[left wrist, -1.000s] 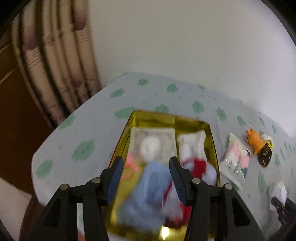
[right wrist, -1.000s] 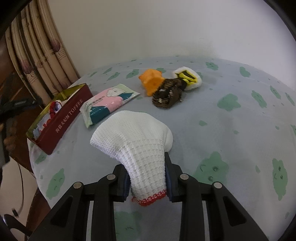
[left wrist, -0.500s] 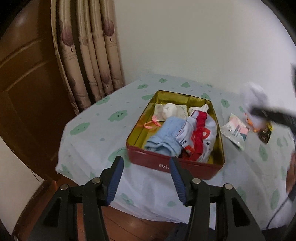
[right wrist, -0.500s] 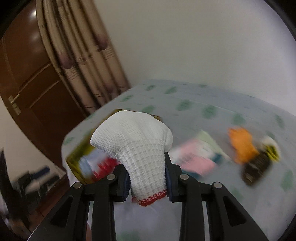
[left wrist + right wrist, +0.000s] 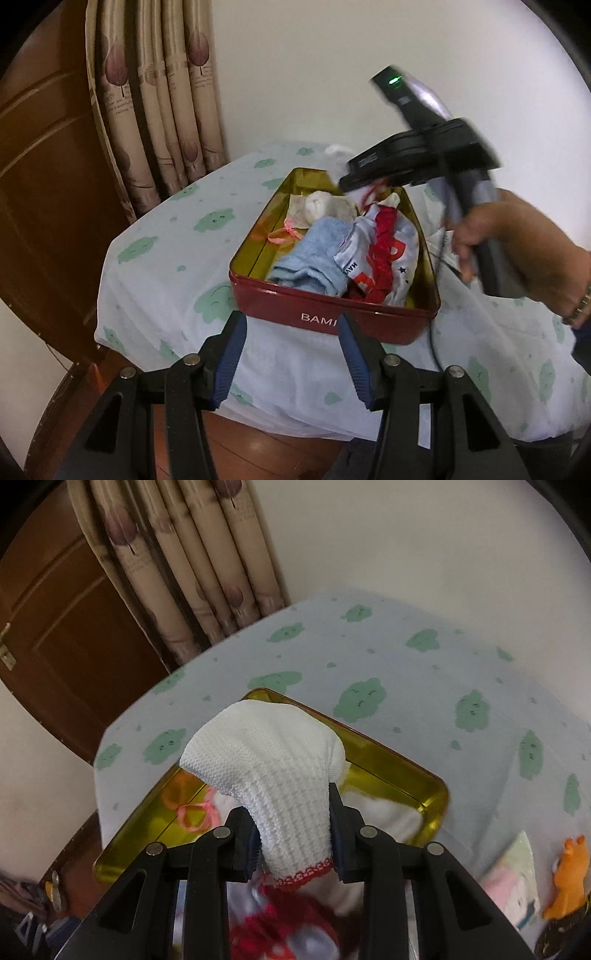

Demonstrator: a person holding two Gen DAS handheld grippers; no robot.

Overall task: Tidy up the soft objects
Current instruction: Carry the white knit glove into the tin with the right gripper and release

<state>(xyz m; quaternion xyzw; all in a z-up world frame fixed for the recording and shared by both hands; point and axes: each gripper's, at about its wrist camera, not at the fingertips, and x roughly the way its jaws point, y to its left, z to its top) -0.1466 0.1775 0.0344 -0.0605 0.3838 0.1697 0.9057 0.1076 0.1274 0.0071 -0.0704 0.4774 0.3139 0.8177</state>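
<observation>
A red tin box (image 5: 332, 314) with a gold inside stands on the table and holds a blue towel (image 5: 314, 254), a red-and-white cloth (image 5: 384, 254) and a white bundle (image 5: 321, 205). My right gripper (image 5: 293, 830) is shut on a white knitted sock (image 5: 273, 764) with a red-trimmed cuff and holds it above the far end of the box (image 5: 391, 771). It also shows in the left wrist view (image 5: 343, 173). My left gripper (image 5: 291, 354) is open and empty, in front of the box's near wall.
The table has a pale cloth with green cloud prints (image 5: 166, 266). A packet (image 5: 513, 882) and an orange plush toy (image 5: 569, 875) lie right of the box. Curtains (image 5: 159, 103) and a brown door (image 5: 55, 627) stand behind the table's left side.
My right gripper has carried the sock from over the table to above the box. My left gripper has drawn back from over the box to in front of it.
</observation>
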